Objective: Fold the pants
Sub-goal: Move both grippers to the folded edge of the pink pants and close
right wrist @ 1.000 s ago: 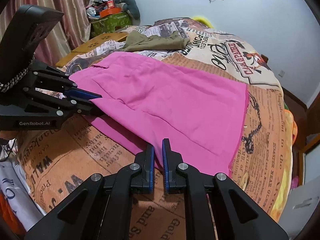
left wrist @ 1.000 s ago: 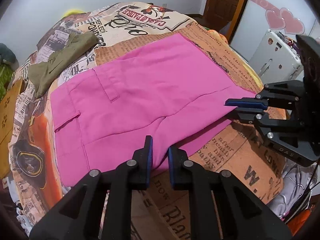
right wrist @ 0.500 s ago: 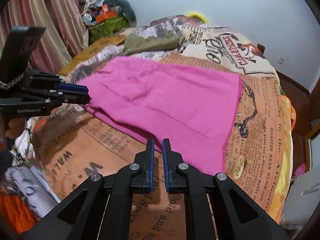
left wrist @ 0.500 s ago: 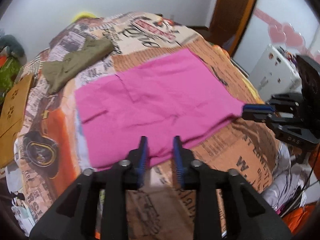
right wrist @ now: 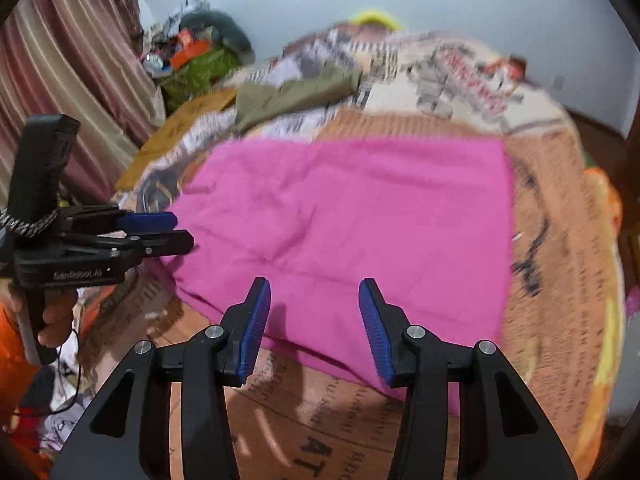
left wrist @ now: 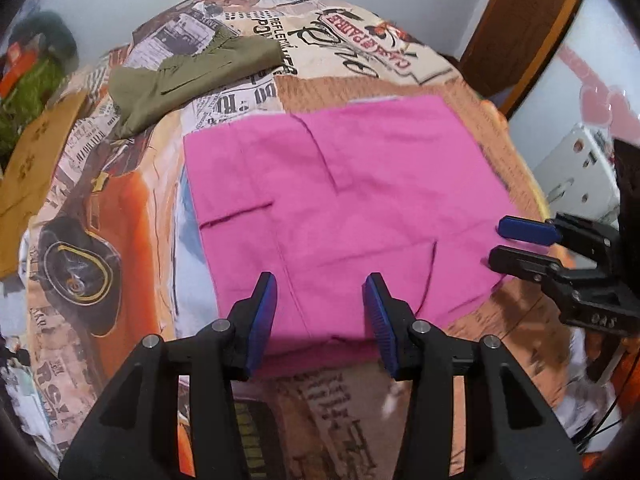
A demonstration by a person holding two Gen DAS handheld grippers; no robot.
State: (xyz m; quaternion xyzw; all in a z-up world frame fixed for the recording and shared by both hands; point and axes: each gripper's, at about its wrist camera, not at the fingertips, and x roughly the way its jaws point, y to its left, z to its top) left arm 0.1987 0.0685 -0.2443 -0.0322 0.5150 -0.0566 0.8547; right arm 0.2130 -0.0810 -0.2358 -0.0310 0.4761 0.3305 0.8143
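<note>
The pink pants point(left wrist: 340, 200) lie folded and flat on the patterned bedspread point(left wrist: 120, 208). Over their near edge my left gripper point(left wrist: 320, 304) points down with its jaws opening. The cloth shows below the gap and its blue pads point(left wrist: 264, 312) do not press on it. My right gripper point(right wrist: 314, 308) hovers over the pants point(right wrist: 352, 220) at their near right edge. Its jaws are opening too and grip nothing. In the left wrist view the right gripper point(left wrist: 500, 244) comes in from the right at the pants' corner. The right wrist view shows the left gripper point(right wrist: 176, 232) at the left.
An olive garment point(left wrist: 192, 76) lies at the bed's far side. A brown cardboard box point(left wrist: 36, 160) and green clutter sit to the left, and a striped curtain point(right wrist: 72, 72) hangs there. A white appliance point(left wrist: 580, 172) and a wooden door point(left wrist: 520, 28) stand on the right.
Both grippers were shut on the pants' near edge and have opened, letting the cloth go. The pants have settled flat and both hands have shifted along that edge.
</note>
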